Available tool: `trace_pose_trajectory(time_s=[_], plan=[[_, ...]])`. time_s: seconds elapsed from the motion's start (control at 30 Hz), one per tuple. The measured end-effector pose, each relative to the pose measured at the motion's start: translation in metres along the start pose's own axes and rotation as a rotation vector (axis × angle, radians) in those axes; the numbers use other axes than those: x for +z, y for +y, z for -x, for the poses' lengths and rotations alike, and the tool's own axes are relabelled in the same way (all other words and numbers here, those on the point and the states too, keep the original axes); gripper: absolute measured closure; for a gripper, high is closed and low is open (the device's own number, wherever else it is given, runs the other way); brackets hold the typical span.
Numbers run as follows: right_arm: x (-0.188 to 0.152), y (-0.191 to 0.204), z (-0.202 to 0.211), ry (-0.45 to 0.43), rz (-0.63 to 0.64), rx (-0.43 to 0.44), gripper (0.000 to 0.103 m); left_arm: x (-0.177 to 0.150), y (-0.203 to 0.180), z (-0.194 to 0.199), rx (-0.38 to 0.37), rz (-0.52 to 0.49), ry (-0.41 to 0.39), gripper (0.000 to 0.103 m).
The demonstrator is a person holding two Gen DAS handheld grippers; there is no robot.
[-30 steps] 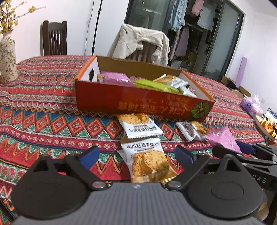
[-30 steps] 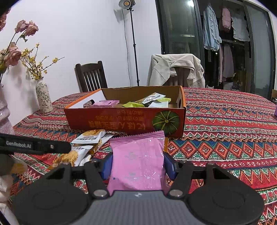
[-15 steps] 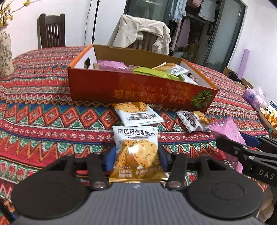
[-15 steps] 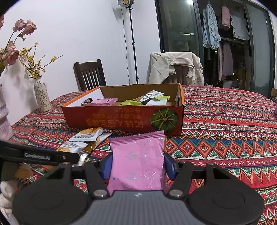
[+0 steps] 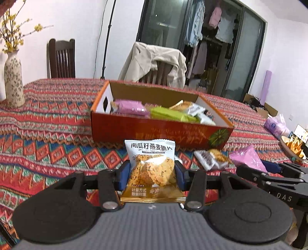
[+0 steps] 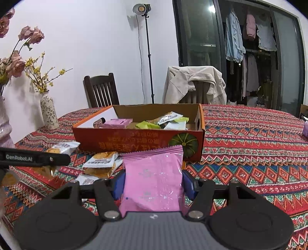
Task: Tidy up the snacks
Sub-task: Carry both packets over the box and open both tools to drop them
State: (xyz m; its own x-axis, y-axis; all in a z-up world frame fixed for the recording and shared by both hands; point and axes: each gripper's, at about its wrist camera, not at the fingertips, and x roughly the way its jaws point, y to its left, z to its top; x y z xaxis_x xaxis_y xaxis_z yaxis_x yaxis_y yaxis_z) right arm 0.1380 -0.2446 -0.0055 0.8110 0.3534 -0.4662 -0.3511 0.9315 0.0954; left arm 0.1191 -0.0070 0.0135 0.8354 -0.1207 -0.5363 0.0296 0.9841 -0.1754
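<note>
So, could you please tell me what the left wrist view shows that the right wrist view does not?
Only the left wrist view shows the left gripper shut on an oat crisp packet, and a purple bag at the table's far right. Only the right wrist view shows the lamp and pink flowers. Both show the orange box of snacks, the flowered vase, and the right gripper shut on a pink packet.

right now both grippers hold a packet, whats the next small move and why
Probably carry the left gripper forward over the open orange cardboard box and release. It is shut on the white-and-gold oat crisp packet, lifted clear of the patterned tablecloth, and the box already holds other snacks.
</note>
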Motion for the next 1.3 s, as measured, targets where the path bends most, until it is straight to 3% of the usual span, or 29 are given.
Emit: trace_pose_trajectory(time_s=[0.7,1.1,1.3], plan=[[0.070,-0.007,-0.033,-0.130,-0.026,-0.005,0.043,0.084,-0.010,-0.025,-0.004,-0.016,-0.159,0.055],[0.111,-0.009,-0.081,-0.145,-0.057,-0.035,0.043,0.118,-0.007,-0.063,0.037,0.023,-0.188,0.055],[0.122,-0.011,-0.112,-0.138,-0.075,-0.041,0.043,0.130,0.002,-0.091,0.093,0.050,-0.199,0.055]])
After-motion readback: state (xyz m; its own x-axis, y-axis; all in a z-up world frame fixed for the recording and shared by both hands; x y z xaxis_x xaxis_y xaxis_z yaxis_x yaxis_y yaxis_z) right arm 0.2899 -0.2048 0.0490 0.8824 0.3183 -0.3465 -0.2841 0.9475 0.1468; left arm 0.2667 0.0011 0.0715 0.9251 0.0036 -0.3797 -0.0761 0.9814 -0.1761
